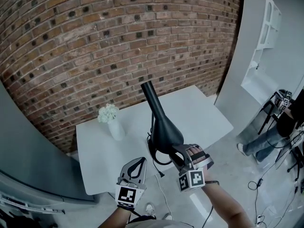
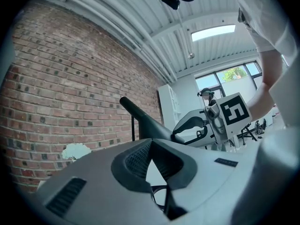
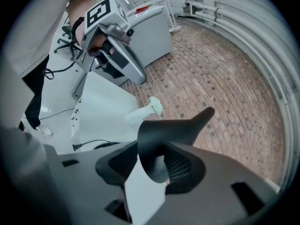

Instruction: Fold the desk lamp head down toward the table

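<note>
A black desk lamp stands on the white table (image 1: pixel 199 108). Its cone-shaped head (image 1: pixel 166 129) points its wide end toward me, and the thin neck rises to the back. My right gripper (image 1: pixel 176 152) is shut on the rim of the lamp head (image 3: pixel 173 130), which fills the gap between the jaws (image 3: pixel 154 165). My left gripper (image 1: pixel 141 160) hangs just left of the lamp base with its tips together and nothing held (image 2: pixel 151 146). The left gripper view shows the lamp (image 2: pixel 150 125) ahead, with the right gripper (image 2: pixel 187 128) on it.
A white vase of white flowers (image 1: pixel 111 120) stands left of the lamp. The lamp's cable (image 1: pixel 159 175) trails over the near table edge. A brick wall backs the table. A white shelf unit (image 1: pixel 266 42) and a person's legs (image 1: pixel 263 141) are at the right.
</note>
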`<state>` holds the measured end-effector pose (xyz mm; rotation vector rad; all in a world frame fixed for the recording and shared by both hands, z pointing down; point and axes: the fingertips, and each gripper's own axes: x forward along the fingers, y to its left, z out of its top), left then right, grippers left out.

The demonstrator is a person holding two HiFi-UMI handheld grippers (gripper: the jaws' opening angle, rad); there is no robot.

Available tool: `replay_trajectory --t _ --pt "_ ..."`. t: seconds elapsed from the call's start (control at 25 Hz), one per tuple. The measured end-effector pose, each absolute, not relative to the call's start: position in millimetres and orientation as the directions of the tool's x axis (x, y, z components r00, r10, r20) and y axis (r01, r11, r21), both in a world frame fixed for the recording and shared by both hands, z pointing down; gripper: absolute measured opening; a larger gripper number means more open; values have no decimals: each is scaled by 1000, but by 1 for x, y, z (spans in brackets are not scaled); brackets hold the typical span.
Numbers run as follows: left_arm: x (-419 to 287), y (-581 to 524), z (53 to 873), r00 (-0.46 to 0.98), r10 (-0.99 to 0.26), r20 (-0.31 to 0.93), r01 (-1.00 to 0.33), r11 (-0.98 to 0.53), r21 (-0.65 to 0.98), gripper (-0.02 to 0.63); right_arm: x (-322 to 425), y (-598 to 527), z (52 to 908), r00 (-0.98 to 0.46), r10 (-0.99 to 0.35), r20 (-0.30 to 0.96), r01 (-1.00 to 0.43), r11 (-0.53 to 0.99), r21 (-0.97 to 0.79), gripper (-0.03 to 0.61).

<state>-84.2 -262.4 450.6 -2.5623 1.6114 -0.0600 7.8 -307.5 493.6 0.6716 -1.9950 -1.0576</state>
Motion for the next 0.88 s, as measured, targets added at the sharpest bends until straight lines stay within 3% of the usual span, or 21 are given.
replay_trajectory --t 0.88 --pt "-94 -290 460 456 -890 -16 -886 -452 -103 8 -3 -325 518 -554 -719 419 -91 553 828 175"
